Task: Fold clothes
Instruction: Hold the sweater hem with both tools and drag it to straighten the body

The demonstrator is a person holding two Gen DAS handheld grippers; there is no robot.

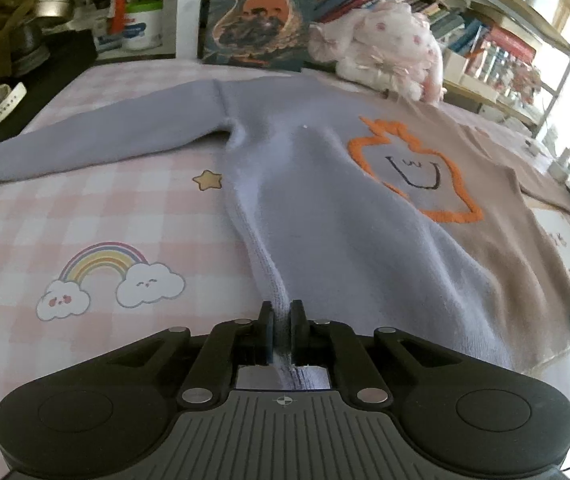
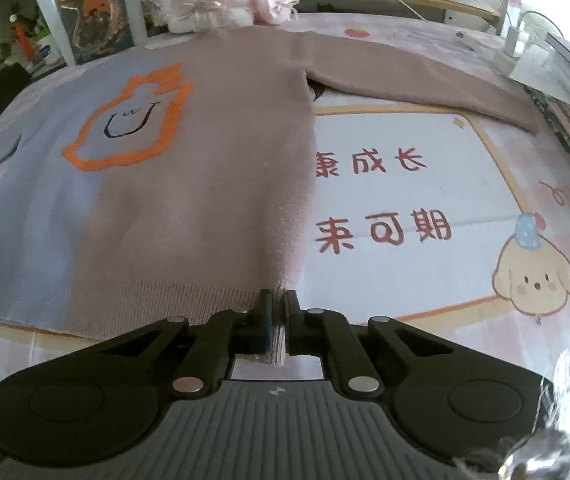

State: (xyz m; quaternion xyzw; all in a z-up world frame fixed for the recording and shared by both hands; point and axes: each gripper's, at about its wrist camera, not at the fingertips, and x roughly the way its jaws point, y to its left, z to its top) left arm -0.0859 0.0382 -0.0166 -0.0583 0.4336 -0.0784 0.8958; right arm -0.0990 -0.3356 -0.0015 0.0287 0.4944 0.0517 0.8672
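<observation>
Fuzzy knit sweater (image 1: 325,208), ribbed hem pinched by both grippers.

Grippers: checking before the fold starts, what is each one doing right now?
Left gripper: shut on the lilac-and-tan knitted sweater, at its lilac hem corner.
Right gripper: shut on the tan hem corner.

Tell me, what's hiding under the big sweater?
The sweater lies on a pink checked bedsheet printed with a rainbow and a puppy. Whatever is printed beneath it is covered.

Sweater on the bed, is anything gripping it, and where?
Yes: left tongs pinch the sweater at its lilac hem corner, right tongs its pink hem corner.
</observation>
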